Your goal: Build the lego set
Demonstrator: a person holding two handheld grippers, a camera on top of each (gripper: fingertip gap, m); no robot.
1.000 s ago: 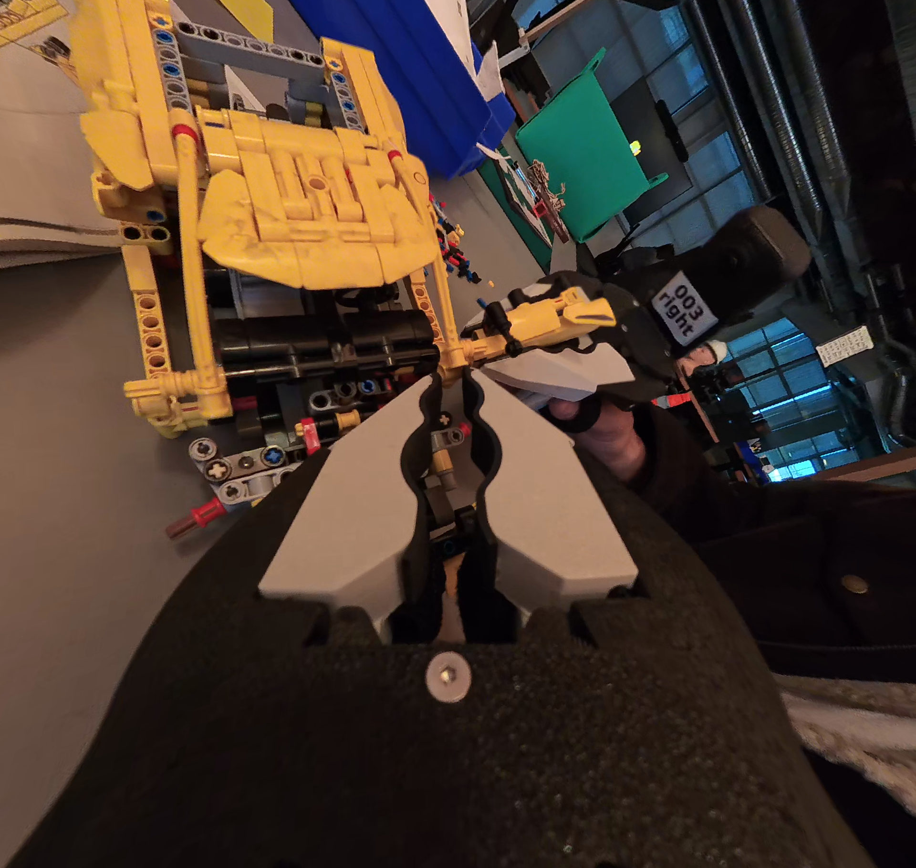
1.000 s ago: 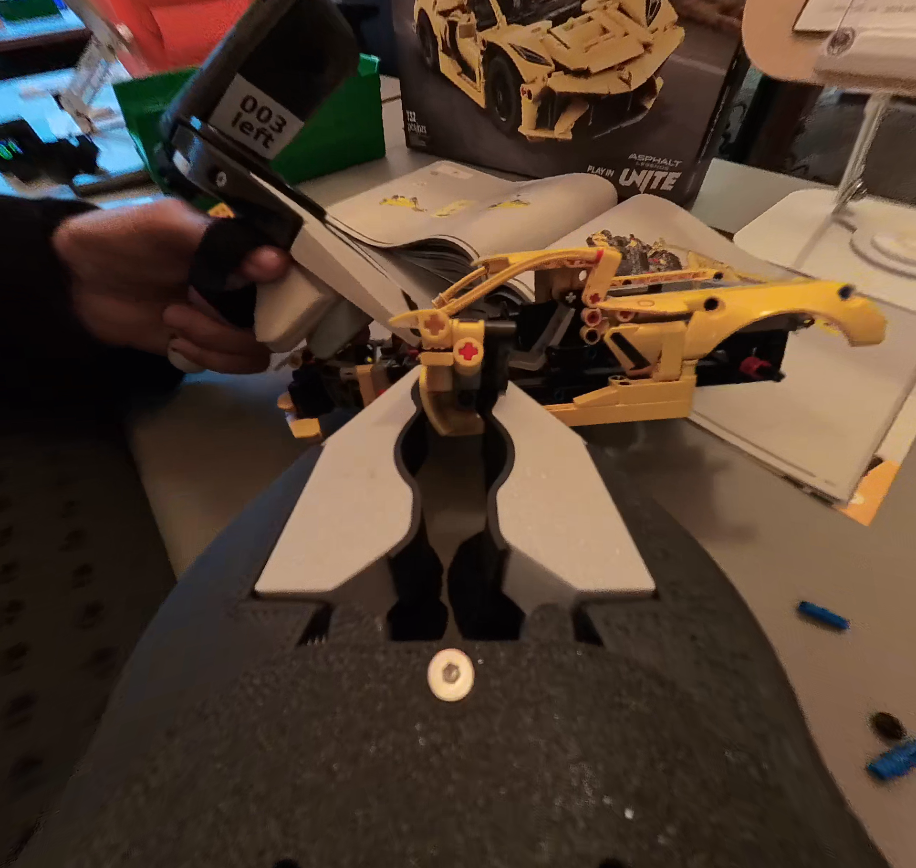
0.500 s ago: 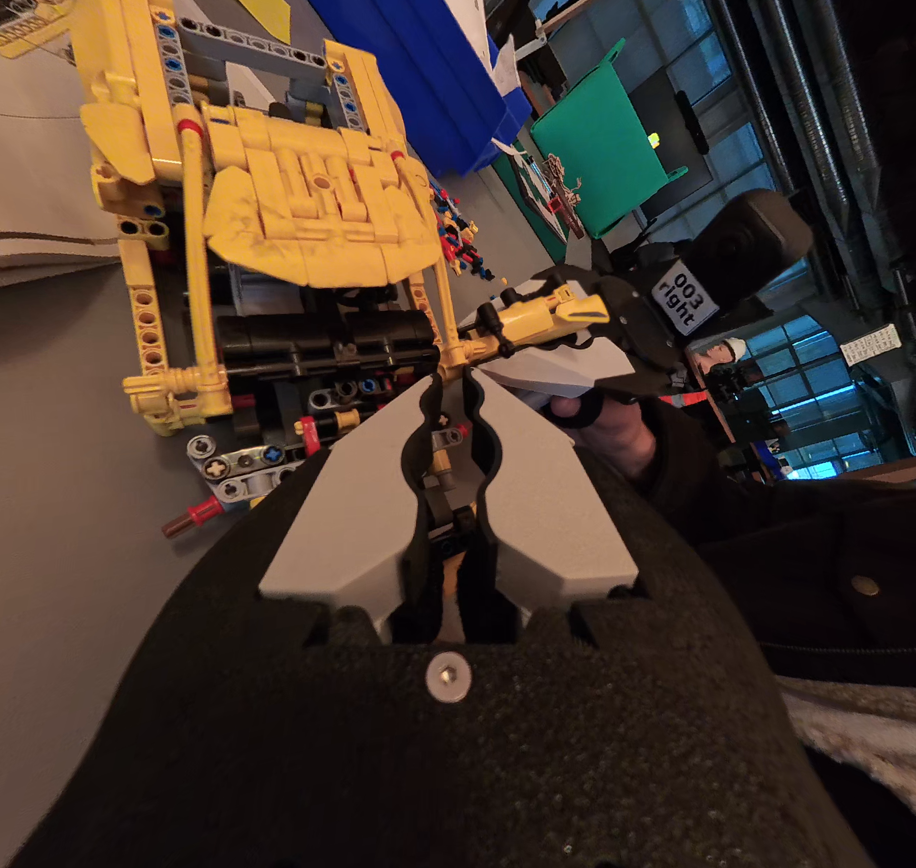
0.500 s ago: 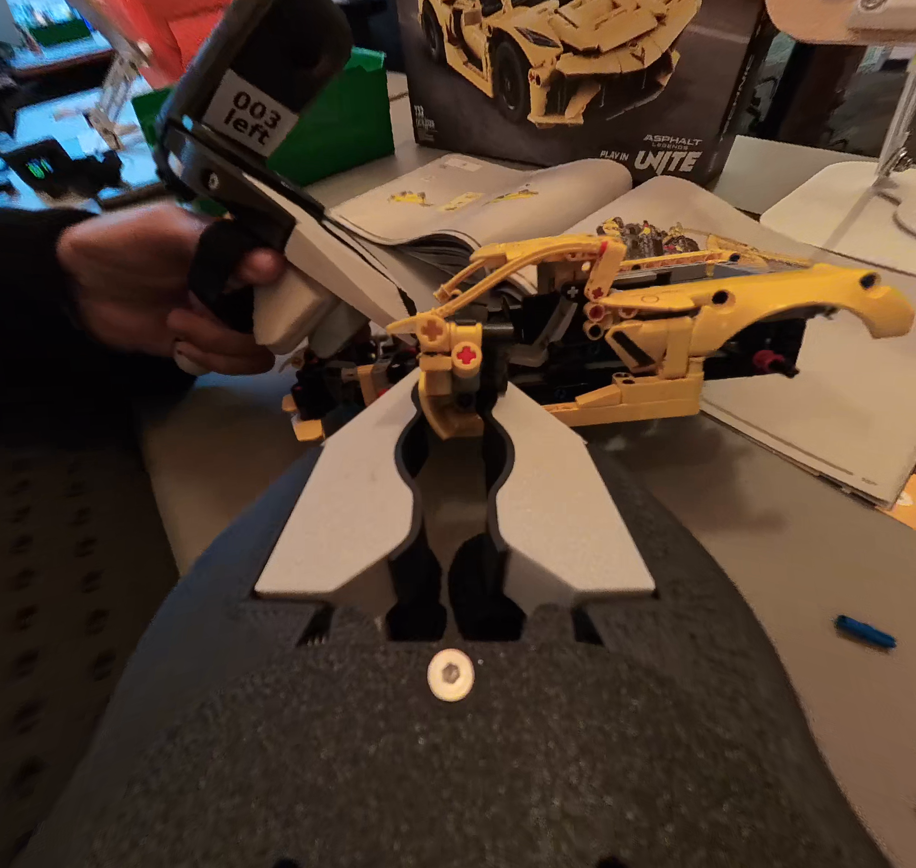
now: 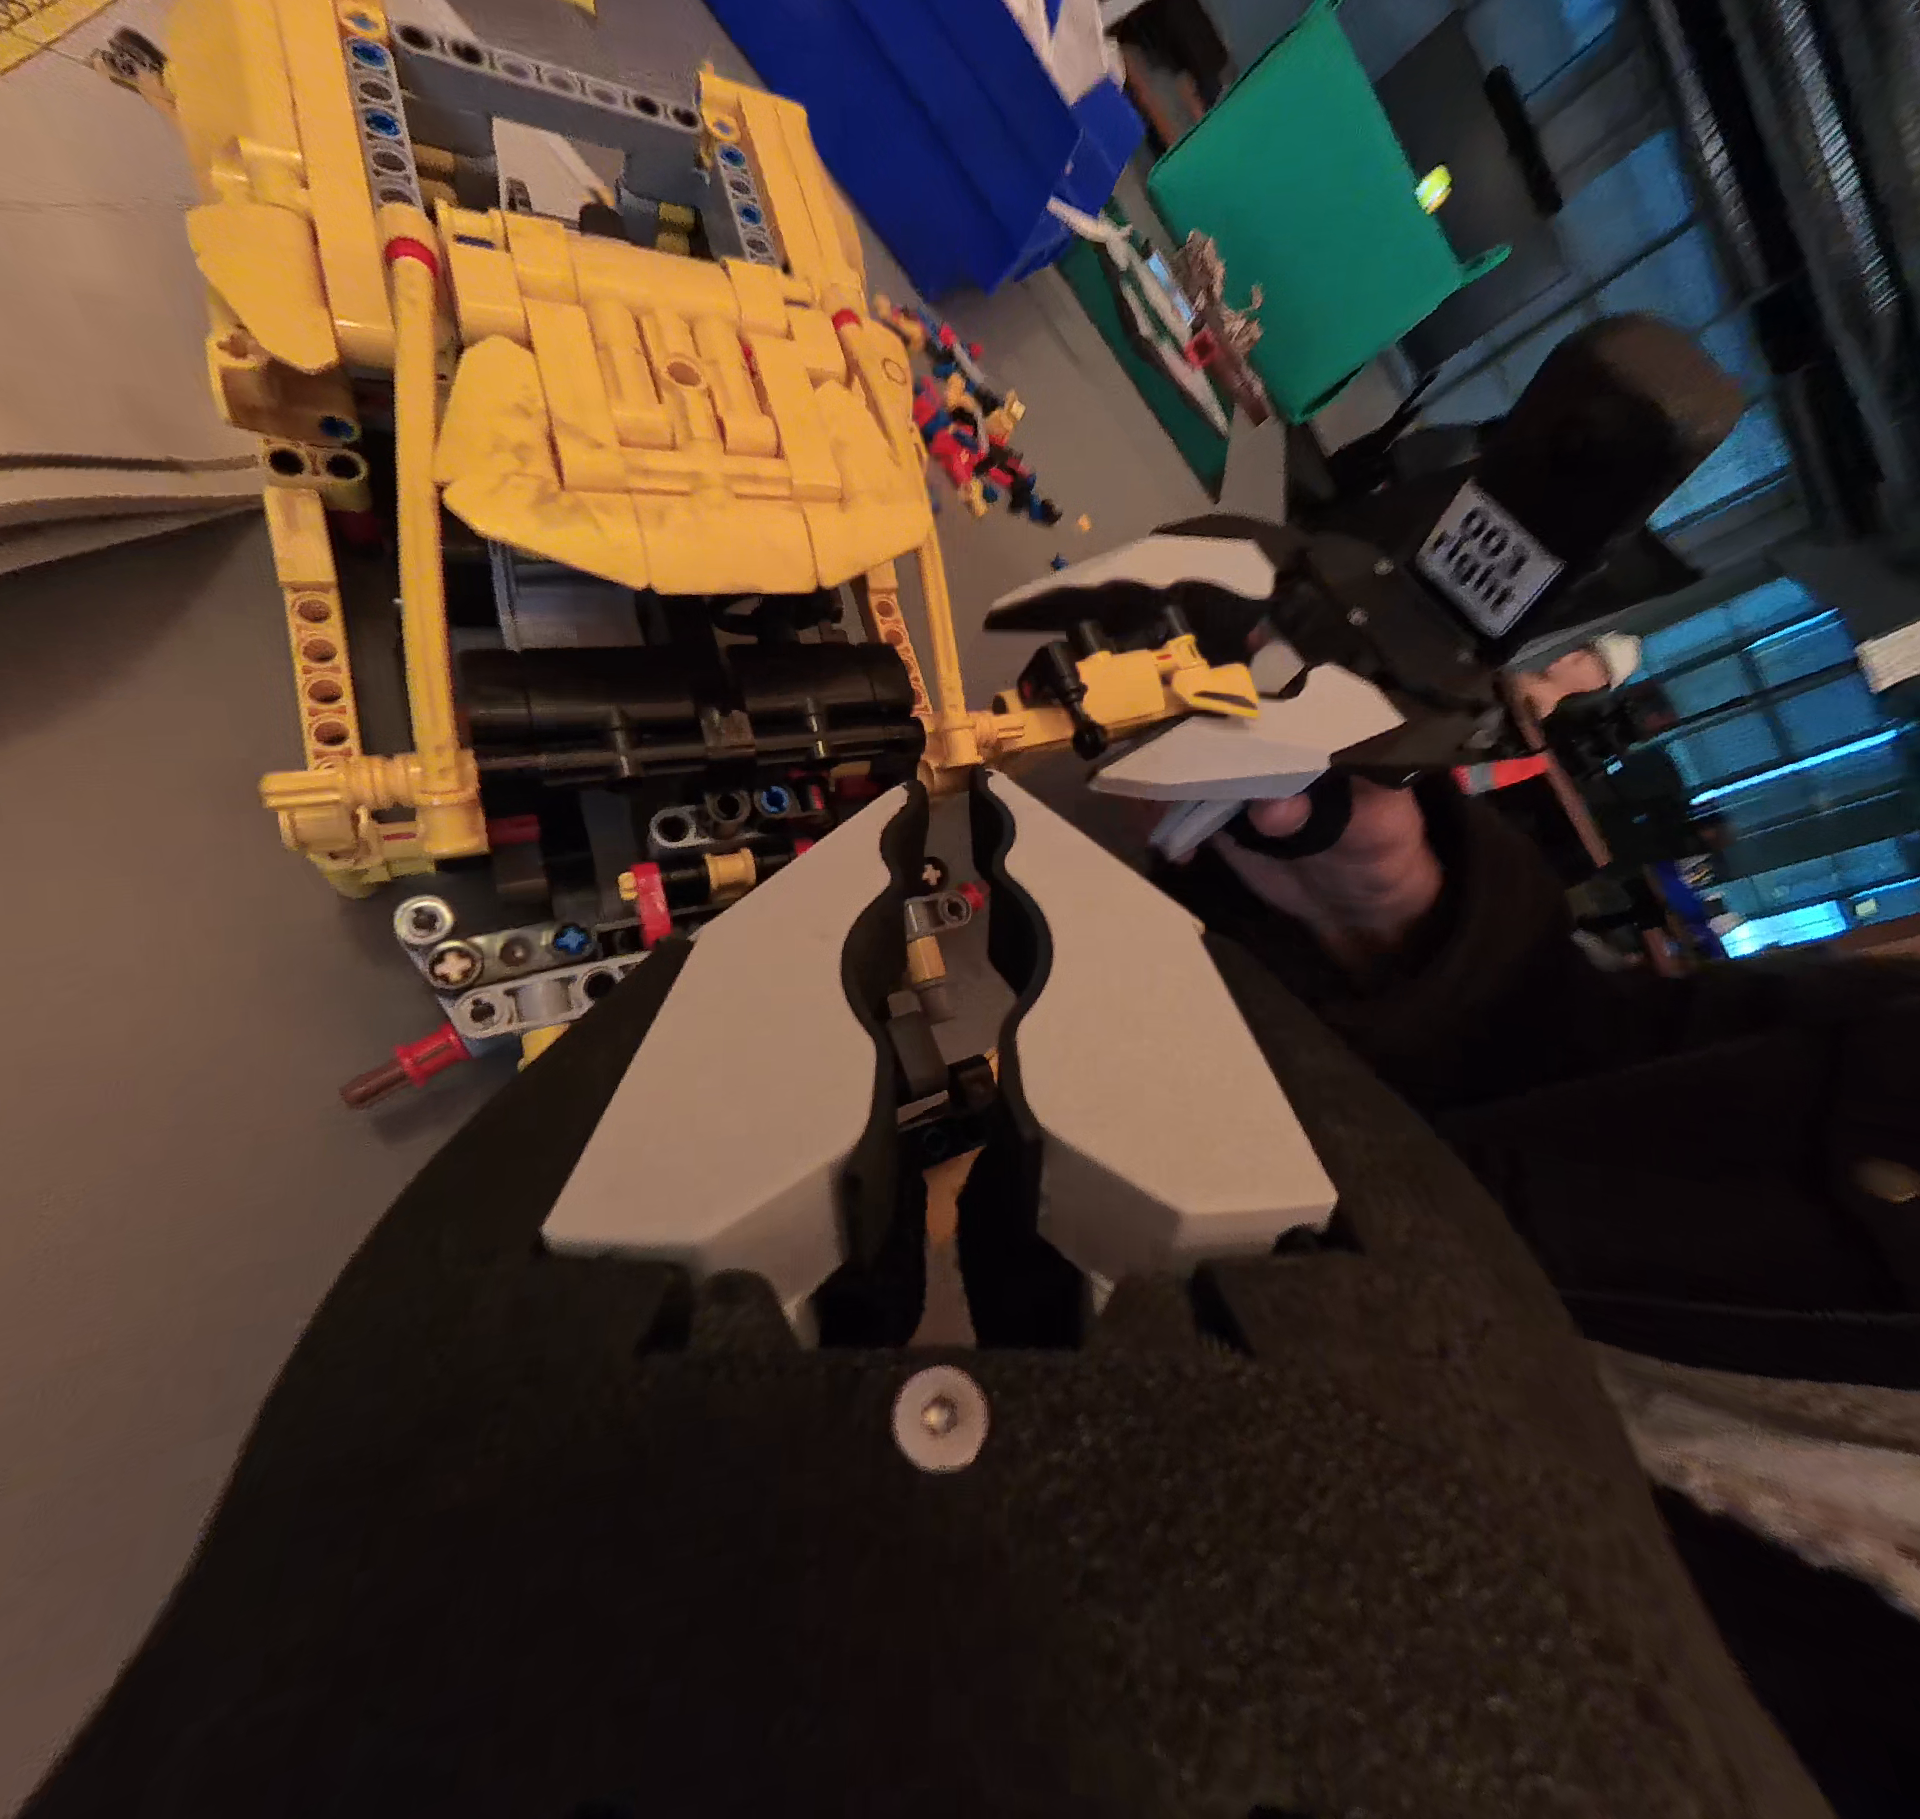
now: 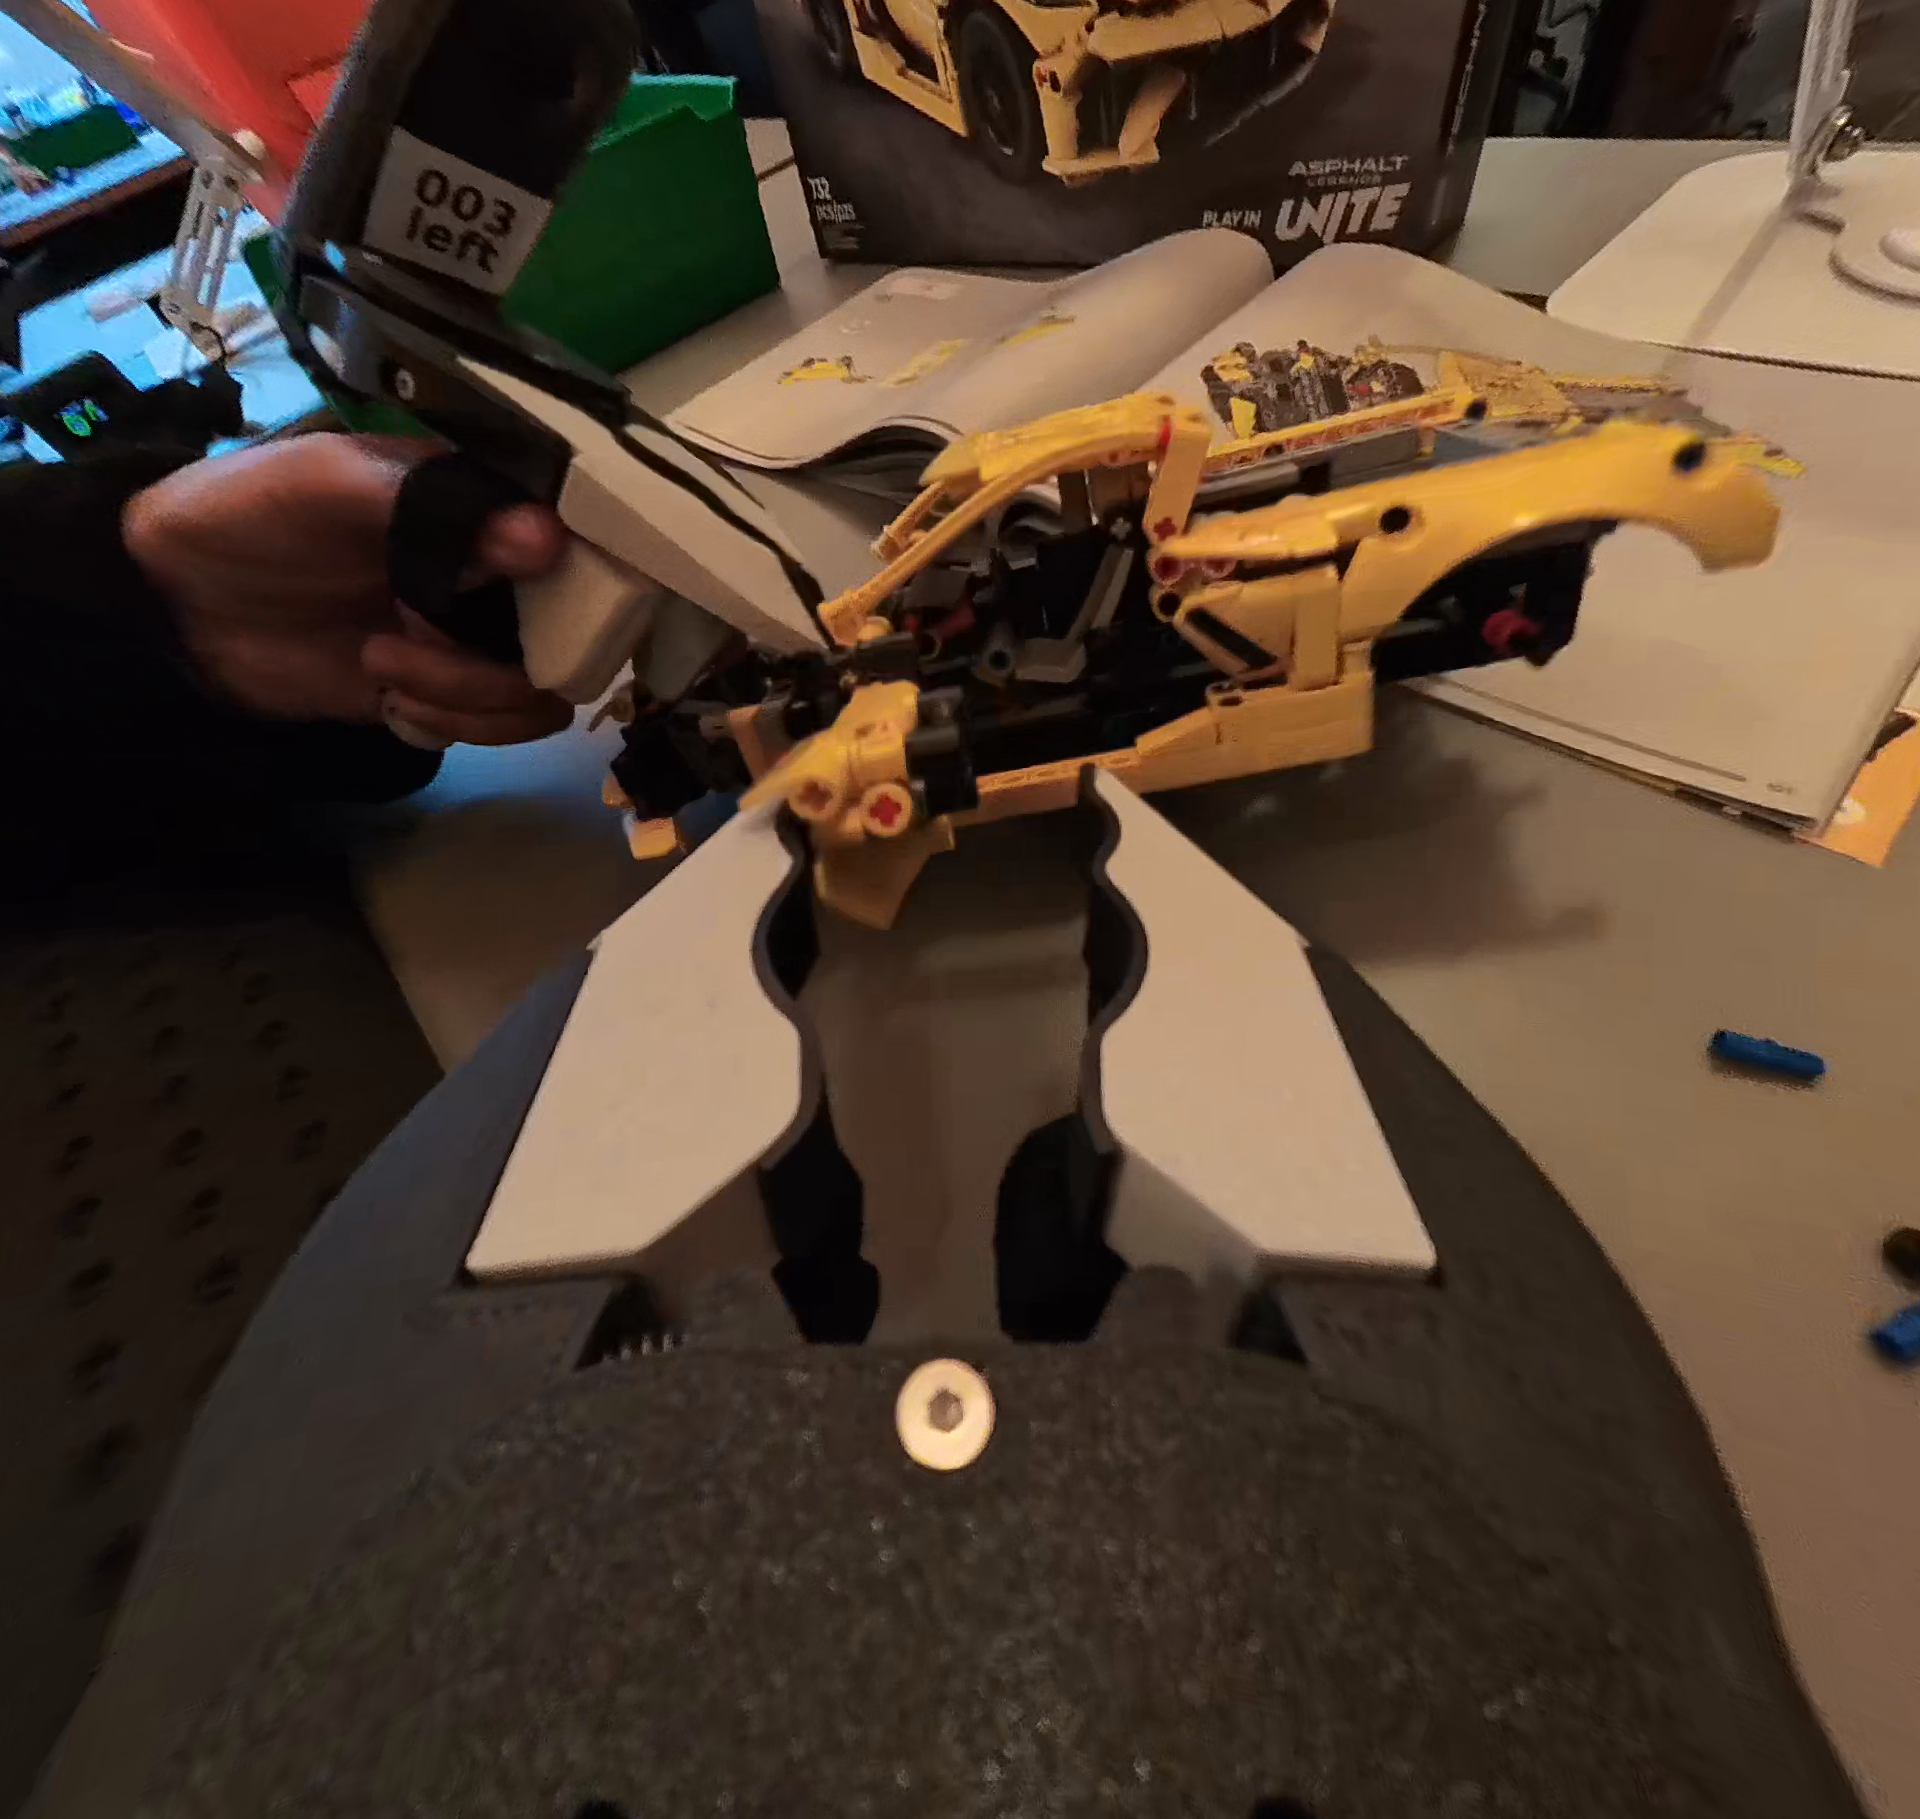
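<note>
Left wrist view
Left tool (image 5: 943, 793): jaws stood close together, clamped on a thin strut at the near end of the car (image 5: 582, 481); grey and yellow pins showed in the narrow gap.
Car: a part-built yellow model, roof panel up, black seats under it, lying on the grey tabletop (image 5: 135, 938).
Right tool (image 5: 1132, 673): came in from the right, jaws wide apart, with a small yellow piece (image 5: 1138, 694) between them; that piece joined the car's corner.
Loose bricks (image 5: 971, 429): a scatter of red, blue and yellow bits beyond the car.
Bins: a blue bin (image 5: 894, 76) and a green bin (image 5: 1299, 231) farther back.

Right wrist view
Right tool (image 6: 935, 813): jaws stood wide; the yellow piece (image 6: 868, 813) touched the left finger only, the right finger was clear of it.
Car (image 6: 1299, 585): side-on, just beyond the fingertips, partly over an open booklet (image 6: 1039, 325).
Left tool (image 6: 810, 626): held by a hand (image 6: 301, 574), tips shut on the car's near end.
Box (image 6: 1132, 76): upright behind the booklet, showing a yellow car.
Blue pins (image 6: 1766, 1054): loose on the tabletop (image 6: 1558, 990) at right.
</note>
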